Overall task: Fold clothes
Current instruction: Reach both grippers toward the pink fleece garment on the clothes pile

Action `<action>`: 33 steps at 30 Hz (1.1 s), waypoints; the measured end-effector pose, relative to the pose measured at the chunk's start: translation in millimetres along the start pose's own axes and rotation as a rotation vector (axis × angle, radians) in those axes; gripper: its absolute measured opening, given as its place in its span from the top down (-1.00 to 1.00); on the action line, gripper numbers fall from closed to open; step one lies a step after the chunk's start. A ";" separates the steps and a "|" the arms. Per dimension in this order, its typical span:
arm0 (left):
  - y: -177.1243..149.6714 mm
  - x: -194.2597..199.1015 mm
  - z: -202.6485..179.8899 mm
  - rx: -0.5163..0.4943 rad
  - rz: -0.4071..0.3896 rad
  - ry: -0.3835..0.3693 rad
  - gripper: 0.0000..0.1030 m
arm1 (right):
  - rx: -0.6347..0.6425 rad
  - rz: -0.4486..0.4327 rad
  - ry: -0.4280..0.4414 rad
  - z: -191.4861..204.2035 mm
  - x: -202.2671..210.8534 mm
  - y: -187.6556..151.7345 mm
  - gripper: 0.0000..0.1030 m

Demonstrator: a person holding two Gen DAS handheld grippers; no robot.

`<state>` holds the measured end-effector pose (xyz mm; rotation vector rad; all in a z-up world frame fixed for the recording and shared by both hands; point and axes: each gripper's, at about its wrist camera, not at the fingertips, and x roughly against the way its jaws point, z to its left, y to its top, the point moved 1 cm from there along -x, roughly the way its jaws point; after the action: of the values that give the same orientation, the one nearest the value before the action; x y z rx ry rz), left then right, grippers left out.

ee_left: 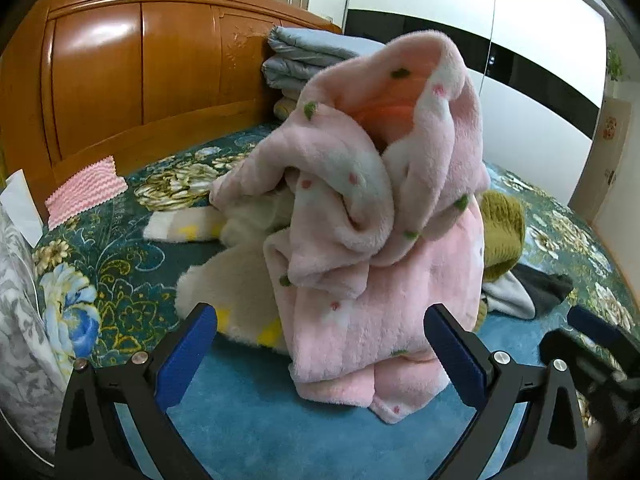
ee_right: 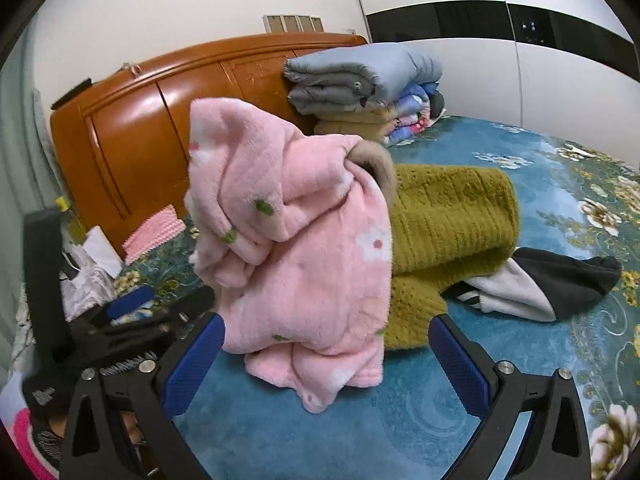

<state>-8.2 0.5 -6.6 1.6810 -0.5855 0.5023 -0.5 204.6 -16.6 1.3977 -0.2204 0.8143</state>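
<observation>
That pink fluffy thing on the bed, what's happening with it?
A person is working through laundry with a pair of hand-held tongs. Both the left tongs and the right tongs are open and holding nothing, pointed at the pink fleece garment, which stands in a crumpled heap on the bed cover, not yet folded. An olive knit sweater lies behind it.

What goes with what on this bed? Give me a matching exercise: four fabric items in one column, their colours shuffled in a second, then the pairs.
Items:
1. fleece garment
2. knitted sweater
3. folded quilt on top of the stack by the headboard
4. zigzag cloth

Colours:
A. olive green
B. pink and white stripes
C. grey-blue
D. pink with small flowers

Pairs: 1-D, 2-A, 3-C, 4-B
</observation>
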 end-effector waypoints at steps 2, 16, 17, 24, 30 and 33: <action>0.2 -2.3 2.4 -0.003 0.000 -0.011 -1.00 | -0.004 0.000 0.001 -1.7 -0.4 1.0 -1.00; -1.2 -16.4 19.6 -0.005 -0.015 -0.100 -1.00 | 0.066 0.008 -0.095 20.5 -15.7 6.2 -1.00; -0.5 -18.2 20.0 -0.002 -0.016 -0.100 -1.00 | 0.070 0.006 -0.100 21.6 -16.3 6.5 -1.00; 6.7 -22.5 22.8 0.003 -0.010 -0.112 -1.00 | 0.063 0.002 -0.118 21.1 -21.6 10.7 -1.00; 13.8 -24.1 25.5 -0.003 -0.001 -0.116 -1.00 | 0.069 0.009 -0.140 22.7 -26.2 12.3 -1.00; 20.2 -23.5 25.1 -0.015 0.000 -0.111 -1.00 | 0.061 0.016 -0.135 21.6 -27.4 12.7 -1.00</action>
<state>-39.0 -24.7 -10.3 1.7027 -0.6687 0.4055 -21.1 173.8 -18.4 1.5119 -0.3138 0.7455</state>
